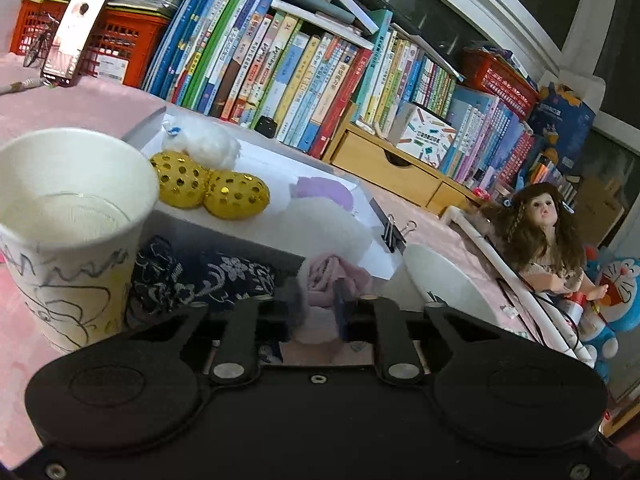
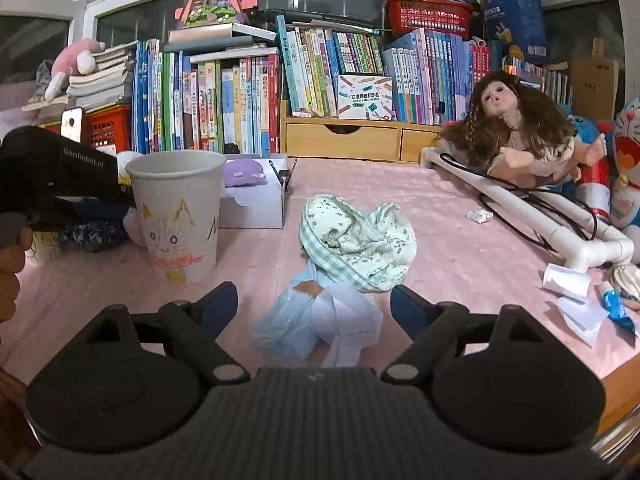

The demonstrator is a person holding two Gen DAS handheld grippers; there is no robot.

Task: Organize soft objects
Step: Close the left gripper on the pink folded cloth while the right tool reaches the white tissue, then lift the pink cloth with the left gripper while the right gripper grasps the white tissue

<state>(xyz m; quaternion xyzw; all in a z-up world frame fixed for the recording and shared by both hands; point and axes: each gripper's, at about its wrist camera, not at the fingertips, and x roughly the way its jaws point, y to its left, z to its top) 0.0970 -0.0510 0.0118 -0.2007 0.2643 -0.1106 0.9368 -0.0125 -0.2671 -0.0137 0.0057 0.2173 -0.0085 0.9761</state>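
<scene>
My left gripper (image 1: 316, 308) is clamped on a pink cloth (image 1: 320, 280), just right of the paper cup (image 1: 72, 216), w/ dark floral fabric (image 1: 192, 280) between. My right gripper (image 2: 314, 300) is spread wide over a blue packet (image 2: 288, 328); green cloth (image 2: 356, 236) lies right of the cup.

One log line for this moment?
left claw: shut on pink cloth | right claw: open over blue cloth | green cloth: on table
</scene>
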